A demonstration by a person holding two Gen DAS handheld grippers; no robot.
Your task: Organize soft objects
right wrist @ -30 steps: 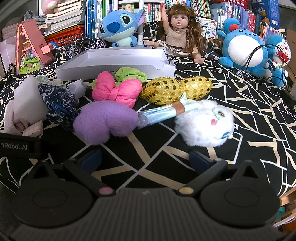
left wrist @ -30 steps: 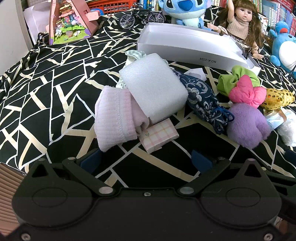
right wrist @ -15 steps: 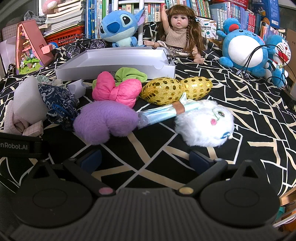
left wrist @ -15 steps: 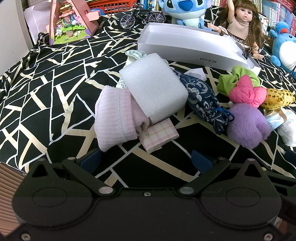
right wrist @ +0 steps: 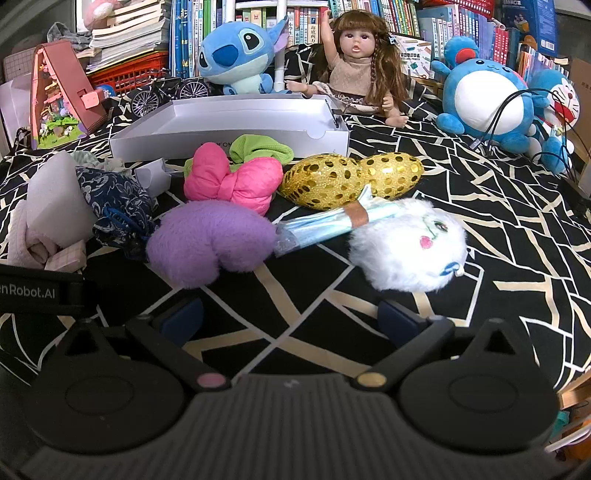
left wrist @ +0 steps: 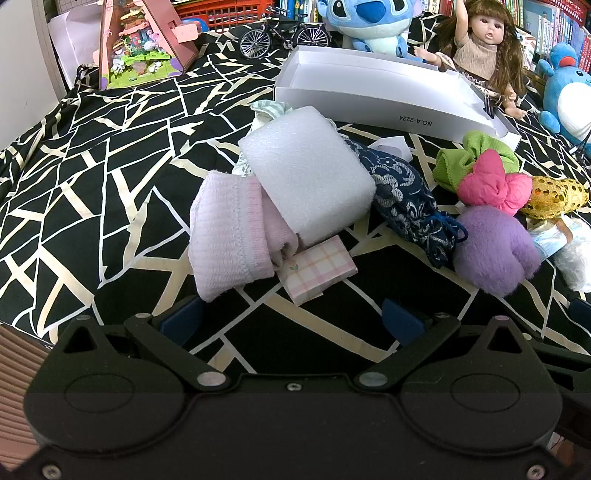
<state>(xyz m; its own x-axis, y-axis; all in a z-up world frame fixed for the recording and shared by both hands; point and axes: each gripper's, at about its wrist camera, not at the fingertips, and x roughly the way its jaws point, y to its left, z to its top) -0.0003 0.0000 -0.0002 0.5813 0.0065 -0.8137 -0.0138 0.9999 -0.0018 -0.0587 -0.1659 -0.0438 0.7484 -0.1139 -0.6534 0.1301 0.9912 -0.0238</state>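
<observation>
Soft items lie in a row on the black-and-cream cloth in front of an empty white box (left wrist: 373,92) (right wrist: 236,114). In the left wrist view a white foam block (left wrist: 306,177) rests on a folded pink cloth (left wrist: 229,232), a plaid pad (left wrist: 317,267) and a navy floral pouch (left wrist: 406,199). My left gripper (left wrist: 291,319) stands open just short of the plaid pad. The right wrist view shows a purple plush (right wrist: 210,240), pink bow (right wrist: 232,181), green cloth (right wrist: 258,147), gold sequin plush (right wrist: 351,177), wrapped blue packet (right wrist: 325,223) and white furry toy (right wrist: 410,243). My right gripper (right wrist: 291,321) is open and empty, near them.
Behind the box sit a blue plush (right wrist: 236,55), a doll (right wrist: 354,62), a model bicycle (left wrist: 284,31) and a pink toy house (left wrist: 144,40). Round blue plushes (right wrist: 484,99) and black cables (right wrist: 517,110) are at the right. Bookshelves line the back. The cloth's edge drops at the left.
</observation>
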